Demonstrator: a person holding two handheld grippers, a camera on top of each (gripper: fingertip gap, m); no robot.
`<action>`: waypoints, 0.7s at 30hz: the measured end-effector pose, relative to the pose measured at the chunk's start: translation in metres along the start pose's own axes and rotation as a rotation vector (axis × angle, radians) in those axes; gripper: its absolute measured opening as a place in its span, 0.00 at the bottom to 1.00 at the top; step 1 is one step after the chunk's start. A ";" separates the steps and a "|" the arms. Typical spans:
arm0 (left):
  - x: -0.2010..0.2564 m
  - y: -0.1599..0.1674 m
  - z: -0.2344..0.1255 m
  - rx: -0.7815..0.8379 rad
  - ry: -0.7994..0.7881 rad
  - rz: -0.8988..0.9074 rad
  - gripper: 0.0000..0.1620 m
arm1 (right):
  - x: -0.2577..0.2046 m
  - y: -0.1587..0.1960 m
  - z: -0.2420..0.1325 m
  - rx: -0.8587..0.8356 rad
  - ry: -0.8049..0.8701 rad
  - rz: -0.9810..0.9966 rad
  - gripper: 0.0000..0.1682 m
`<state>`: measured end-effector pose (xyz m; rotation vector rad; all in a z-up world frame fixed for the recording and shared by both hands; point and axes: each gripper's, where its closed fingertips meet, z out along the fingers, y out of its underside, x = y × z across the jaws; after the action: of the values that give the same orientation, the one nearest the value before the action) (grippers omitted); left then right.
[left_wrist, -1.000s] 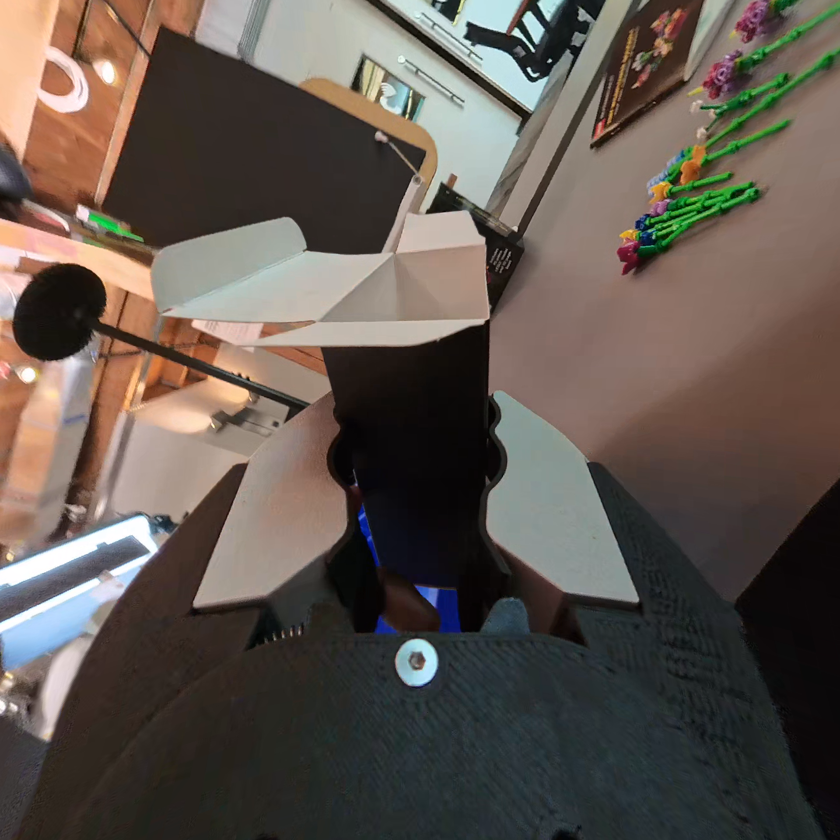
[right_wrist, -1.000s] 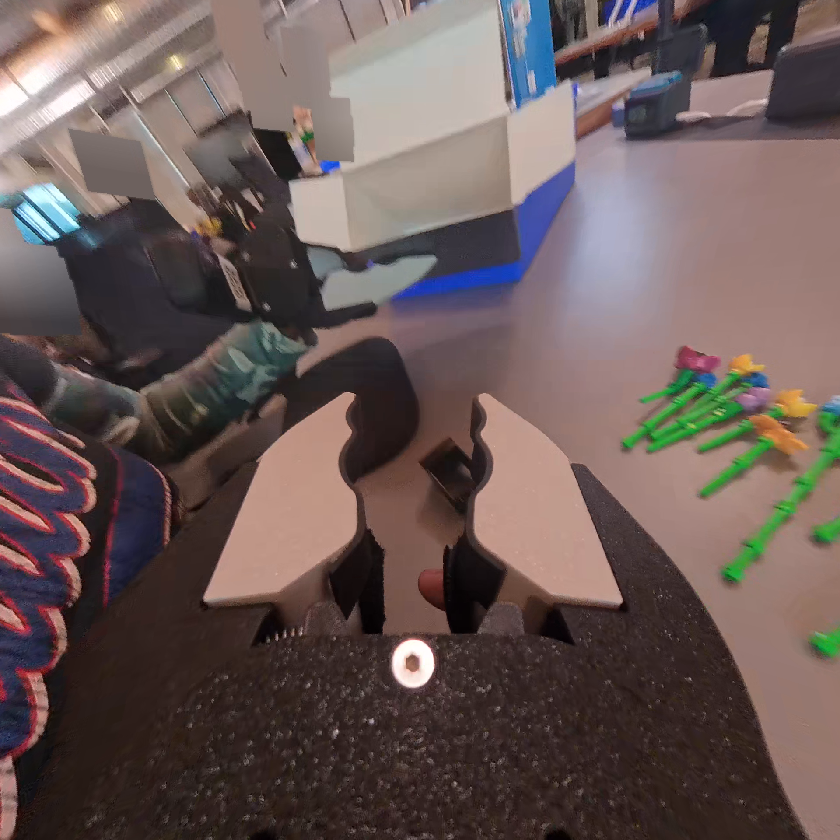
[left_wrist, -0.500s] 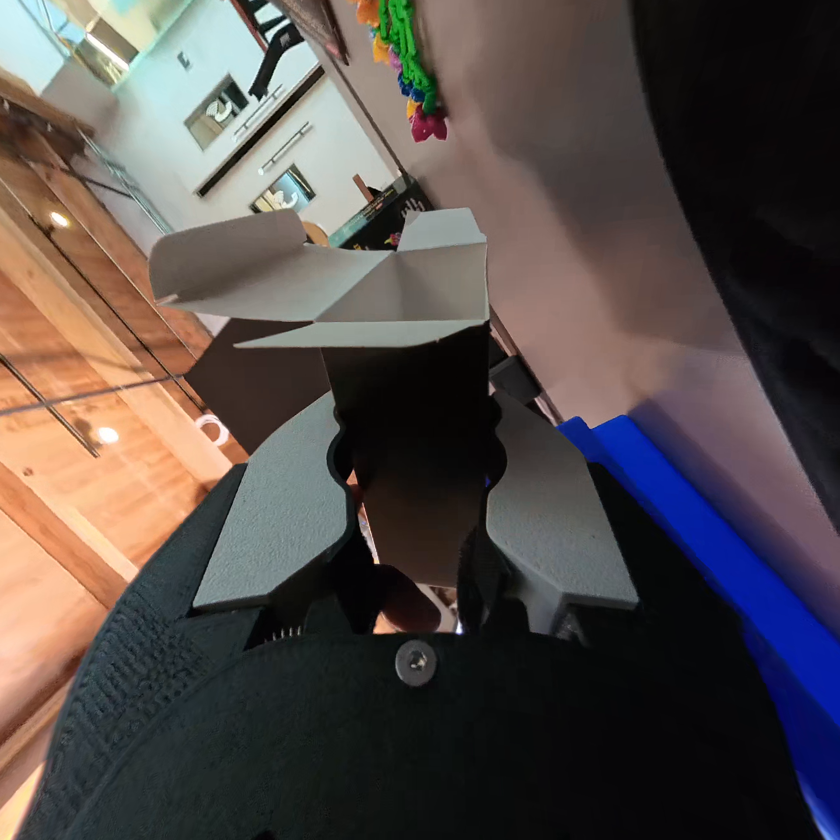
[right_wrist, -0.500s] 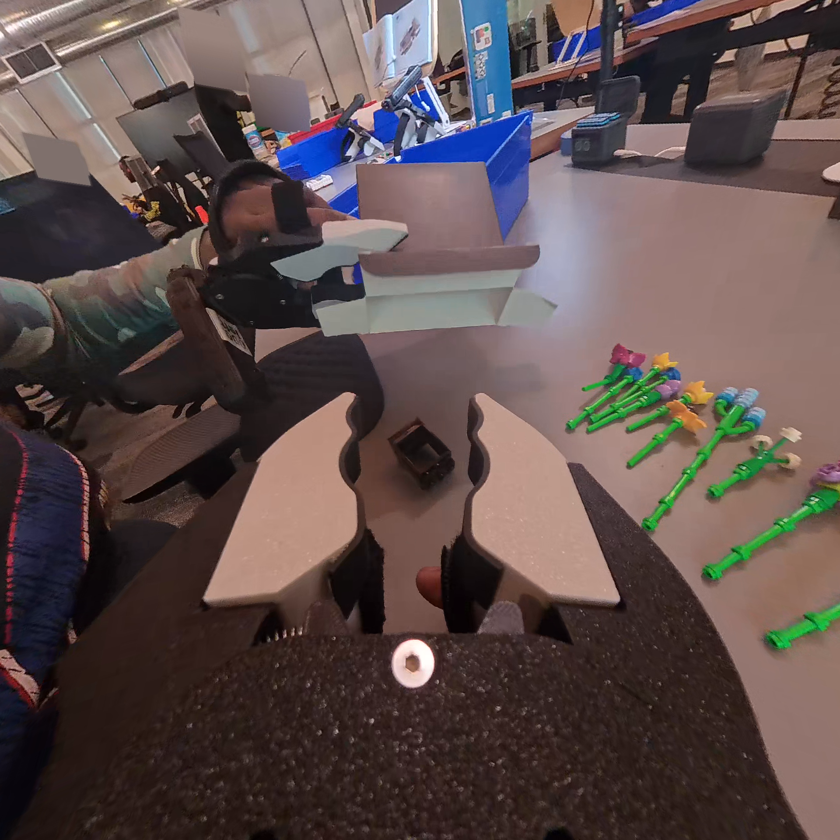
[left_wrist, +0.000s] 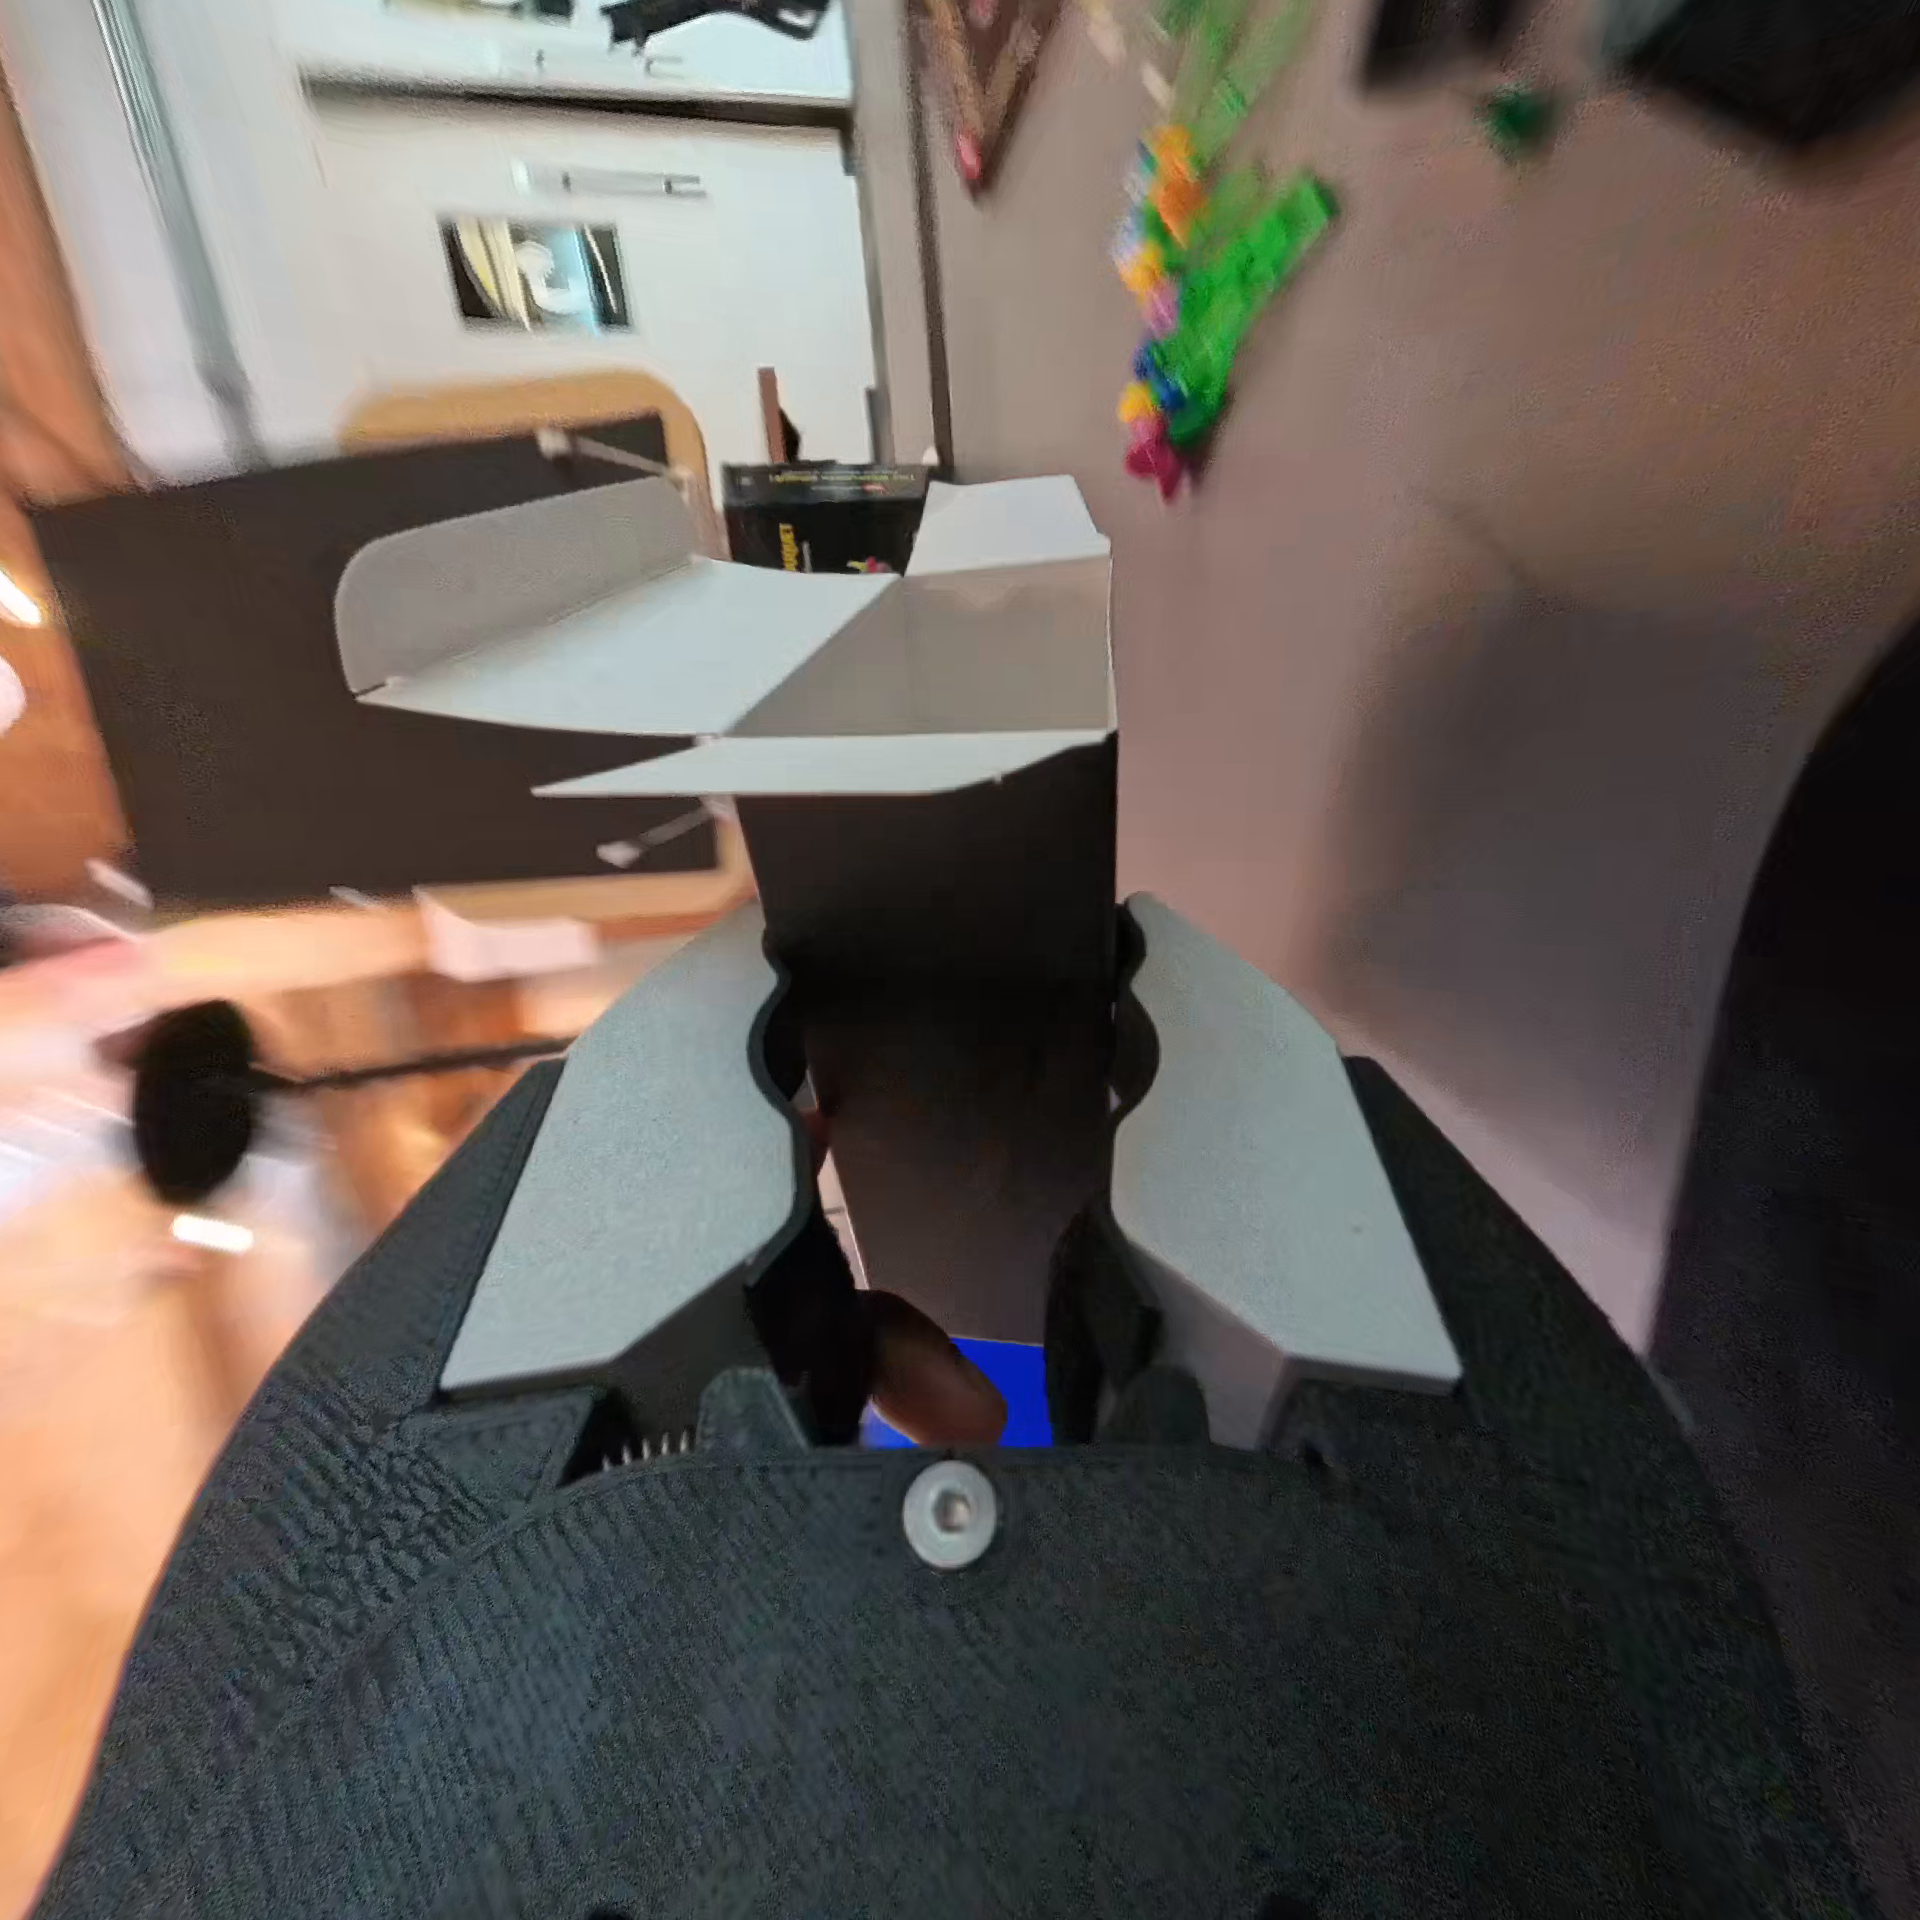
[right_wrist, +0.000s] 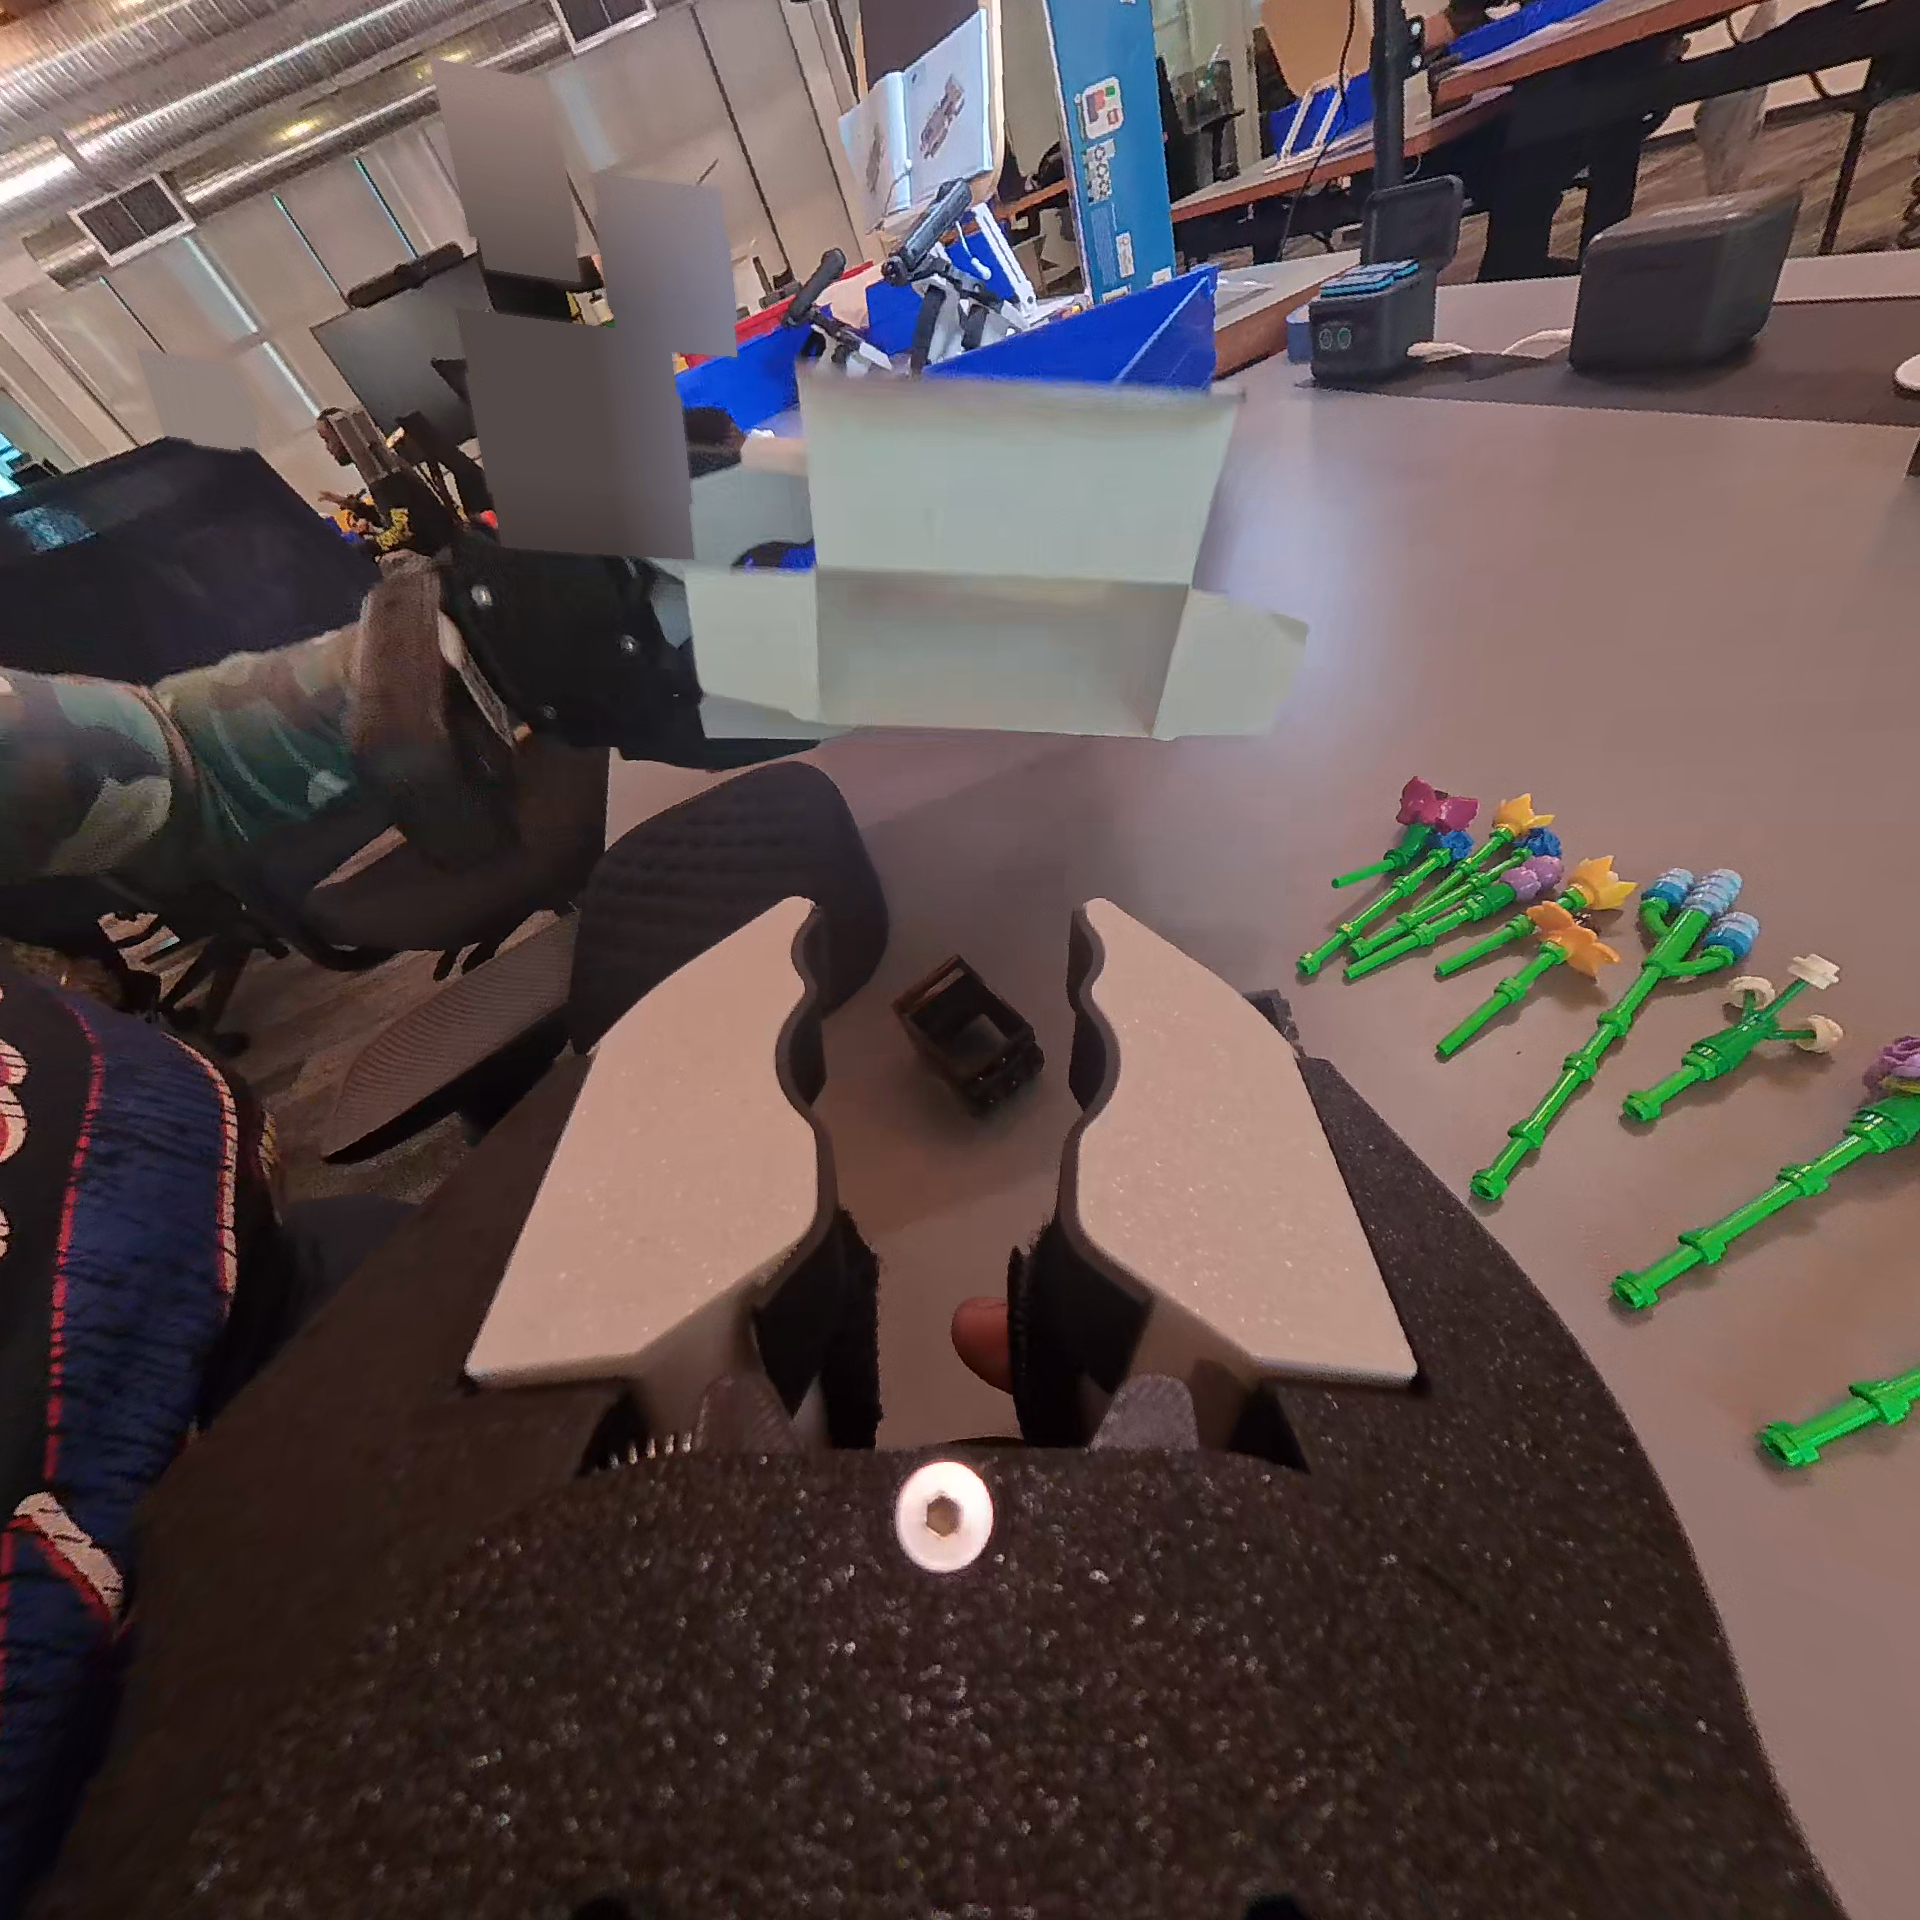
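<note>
My left gripper (left_wrist: 940, 935) is shut on a cardboard box (left_wrist: 935, 831), dark outside and pale grey inside, with its end flaps spread open. In the right wrist view the box (right_wrist: 997, 623) hangs in the air above the grey table (right_wrist: 1558, 623), its open end facing this camera, with the left gripper (right_wrist: 582, 655) at its left side. My right gripper (right_wrist: 940, 935) is open and empty, low over the table. A small black open-topped part (right_wrist: 971, 1034) lies on the table just beyond its fingertips. Toy flowers with green stems (right_wrist: 1558, 935) lie to the right.
A black mesh chair back (right_wrist: 727, 862) stands at the table's near left edge. A blue bin (right_wrist: 1091, 343) and two dark cases (right_wrist: 1683, 281) sit at the far side. A camouflage sleeve (right_wrist: 156, 769) reaches in from the left. The left wrist view is blurred, with the flowers (left_wrist: 1195, 312) at top right.
The left gripper has kept swinging and turning the box, so its open end now faces the right camera. The right gripper stays open over the small black part.
</note>
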<state>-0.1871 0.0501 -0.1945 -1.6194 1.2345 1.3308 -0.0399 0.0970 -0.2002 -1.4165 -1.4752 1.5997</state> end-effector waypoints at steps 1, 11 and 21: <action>-0.001 -0.001 -0.001 0.028 0.025 -0.182 0.35 | 0.000 -0.001 0.000 0.004 -0.003 0.007 0.26; -0.006 0.035 -0.004 0.194 0.129 -1.394 0.35 | 0.002 -0.003 -0.002 0.020 -0.014 0.031 0.26; 0.012 0.059 -0.001 0.172 0.109 -1.527 0.35 | 0.004 0.000 0.000 -0.003 -0.010 0.043 0.25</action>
<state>-0.2429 0.0279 -0.2030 -1.7759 -0.0741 0.1400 -0.0412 0.1003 -0.2019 -1.4533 -1.4626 1.6334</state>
